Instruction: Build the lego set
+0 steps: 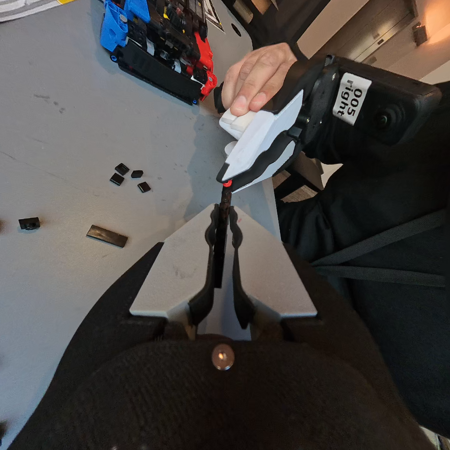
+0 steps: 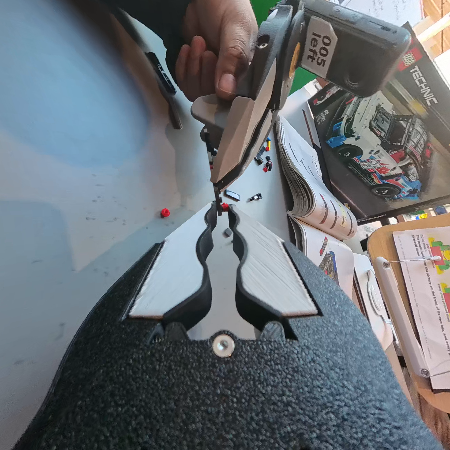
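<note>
Black beam (image 1: pixel 222 233), long and thin, sits centre frame in the left wrist view, clamped edge-on between my left gripper (image 1: pixel 222 209) jaws, its far end poking out past the tips. Red pin (image 2: pixel 224 206) is at that far end, pinched in my right gripper (image 2: pixel 222 210), centre of the right wrist view, touching the beam's side. Looks like the pin-into-beam step, pin at the hole but I can't tell if it's seated. Next move, as I judge it: push the pin straight in along its axis while left holds the beam rigid, then let go of the pin only. Outward: a spare red pin (image 2: pixel 165 212) lies on the grey table (image 1: pixel 60 121) left of centre, small black tiles (image 1: pixel 129 176) mid-left, the partly built model (image 1: pixel 158 46) upper left, the instruction booklet (image 2: pixel 314 194) and set box (image 2: pixel 379 151) at right.
</note>
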A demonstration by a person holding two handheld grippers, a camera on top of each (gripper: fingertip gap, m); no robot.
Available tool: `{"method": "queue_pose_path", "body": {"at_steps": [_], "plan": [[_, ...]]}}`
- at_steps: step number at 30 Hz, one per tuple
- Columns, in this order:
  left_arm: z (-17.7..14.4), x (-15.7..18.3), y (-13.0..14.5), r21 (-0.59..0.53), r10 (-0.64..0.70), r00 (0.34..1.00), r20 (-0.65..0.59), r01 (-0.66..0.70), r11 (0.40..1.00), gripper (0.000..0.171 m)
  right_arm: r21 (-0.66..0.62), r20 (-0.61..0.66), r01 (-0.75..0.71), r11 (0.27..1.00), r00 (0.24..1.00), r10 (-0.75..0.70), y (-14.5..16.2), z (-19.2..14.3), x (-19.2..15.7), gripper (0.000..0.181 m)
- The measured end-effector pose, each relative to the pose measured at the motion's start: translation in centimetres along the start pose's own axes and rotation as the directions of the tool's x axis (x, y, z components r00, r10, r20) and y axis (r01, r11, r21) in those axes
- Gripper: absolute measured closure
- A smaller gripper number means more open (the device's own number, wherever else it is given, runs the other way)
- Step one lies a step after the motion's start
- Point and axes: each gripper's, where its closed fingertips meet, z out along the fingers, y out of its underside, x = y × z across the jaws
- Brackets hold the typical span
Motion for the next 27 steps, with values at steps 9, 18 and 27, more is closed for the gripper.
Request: {"method": "queue_pose_path", "body": {"at_steps": [9,18,27], "plan": [[-0.2,0.2,-0.4,0.025,-0.003,1.0,-0.005,0.003,1.0,0.166,0.037,0.004,-0.087,0.996,0.996,0.087,-0.2,-0.1,0.3,0.172],[0.6,1.6,0.3,-0.02,0.008,0.997,-0.078,-0.01,1.0,0.166,0.102,0.156,-0.003,0.995,0.988,-0.013,-1.2,-0.8,-1.2,0.171],[0.2,2.5,0.2,-0.01,0.039,0.991,-0.127,-0.041,0.999,0.166,0.121,0.193,0.004,0.993,0.981,-0.028,-2.1,-1.2,-1.0,0.172]]}}
